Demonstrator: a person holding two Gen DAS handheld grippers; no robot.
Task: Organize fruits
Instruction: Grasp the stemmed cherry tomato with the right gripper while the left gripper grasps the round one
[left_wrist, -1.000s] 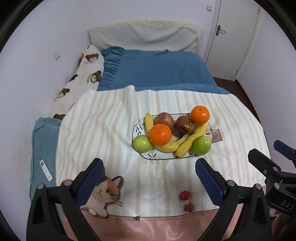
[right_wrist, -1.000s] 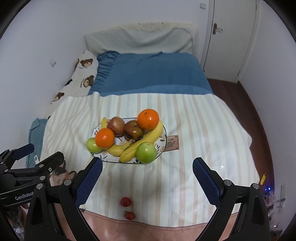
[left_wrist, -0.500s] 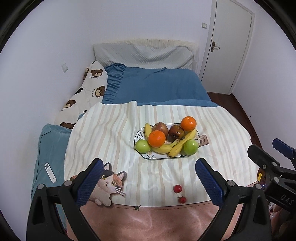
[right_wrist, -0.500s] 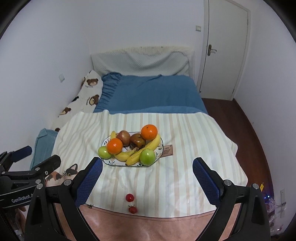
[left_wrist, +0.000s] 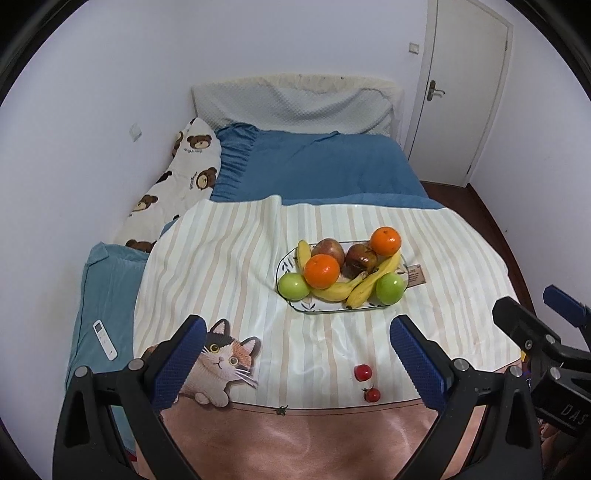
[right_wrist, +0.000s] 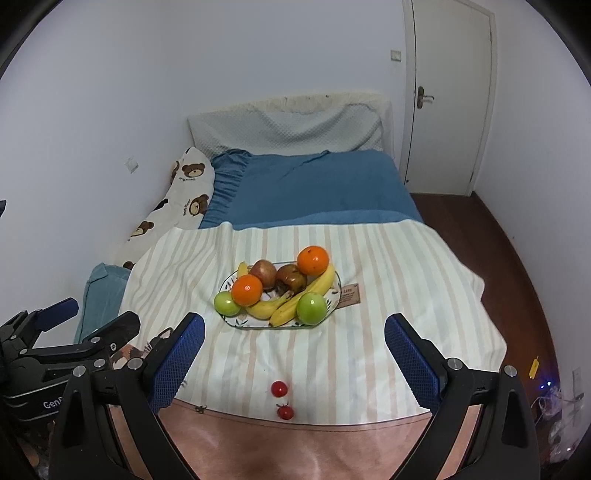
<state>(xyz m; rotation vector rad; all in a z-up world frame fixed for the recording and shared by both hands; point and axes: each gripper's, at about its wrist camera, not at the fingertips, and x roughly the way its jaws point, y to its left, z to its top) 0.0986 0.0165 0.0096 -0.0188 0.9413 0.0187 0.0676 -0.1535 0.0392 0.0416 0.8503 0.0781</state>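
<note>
A patterned plate (left_wrist: 291, 302) (right_wrist: 231, 320) sits on the striped cloth on the bed. It holds two oranges (left_wrist: 321, 270) (right_wrist: 246, 290), two green apples (left_wrist: 389, 288) (right_wrist: 311, 308), two reddish apples (left_wrist: 328, 249) (right_wrist: 263, 272) and bananas (left_wrist: 364, 286) (right_wrist: 295, 301). Two small red tomatoes (left_wrist: 362, 372) (right_wrist: 279, 388) lie on the cloth near its front edge. My left gripper (left_wrist: 295, 354) is open and empty, well short of the plate. My right gripper (right_wrist: 293, 354) is open and empty, above the tomatoes' area.
A white remote (left_wrist: 104, 339) lies on a teal cushion at the left. A bear-print pillow (left_wrist: 173, 184) lies along the left wall. A blue blanket (left_wrist: 325, 166) covers the far bed. A door (right_wrist: 448, 96) and dark floor are at the right.
Both grippers have pulled back and up from the plate, so the fruit looks smaller and more of the room shows. Both stay open and empty.
</note>
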